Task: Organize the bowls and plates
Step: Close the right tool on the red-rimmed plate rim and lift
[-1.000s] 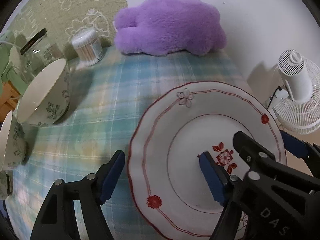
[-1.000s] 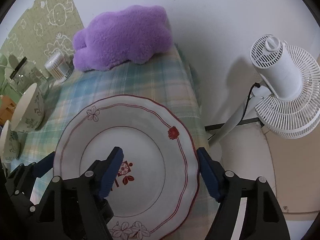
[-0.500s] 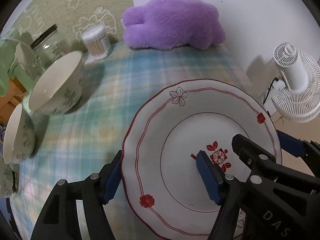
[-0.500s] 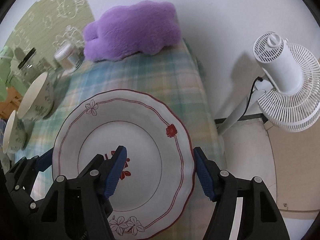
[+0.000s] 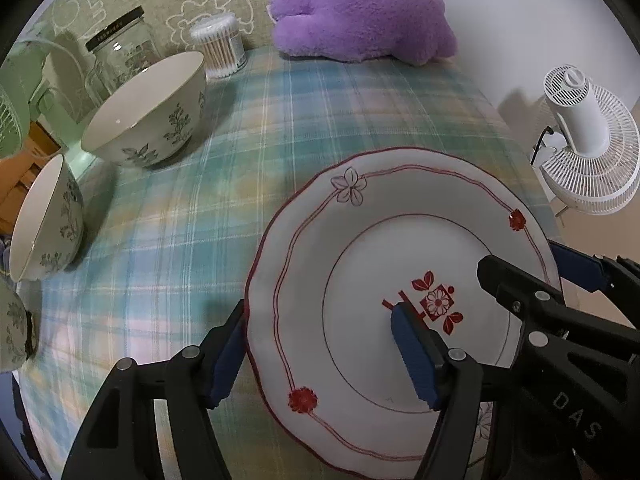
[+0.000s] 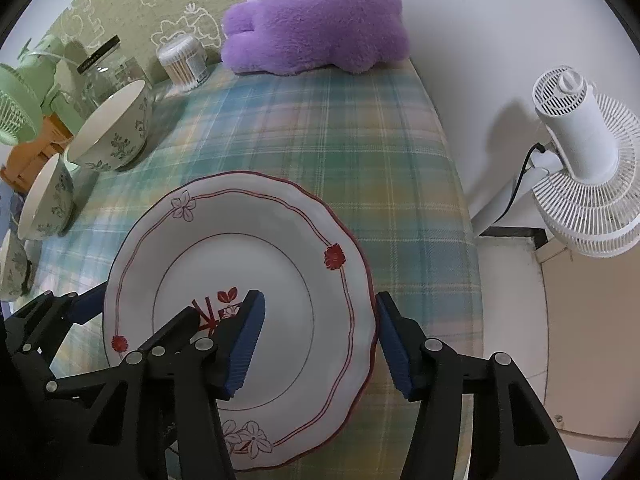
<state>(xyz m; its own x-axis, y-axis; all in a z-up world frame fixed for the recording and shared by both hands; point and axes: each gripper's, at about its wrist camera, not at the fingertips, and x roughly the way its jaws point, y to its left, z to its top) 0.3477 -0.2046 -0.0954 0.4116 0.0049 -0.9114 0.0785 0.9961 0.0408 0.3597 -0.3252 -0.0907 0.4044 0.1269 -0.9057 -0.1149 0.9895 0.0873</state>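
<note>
The left gripper (image 5: pixel 320 354) stands partly open, its jaws straddling the plate's (image 5: pixel 360 240) left rim without clamping. The right gripper (image 6: pixel 320 346) straddles the opposite rim, jaws closing. The plate sits on the plaid surface (image 5: pixel 280 120).

Both tools are matte black plastic, the left gripper (image 5: pixel 324 356) with ribbed blue pads. Silver screws dot the right gripper (image 6: pixel 320 344), "DAS" in grey lettering.
</note>
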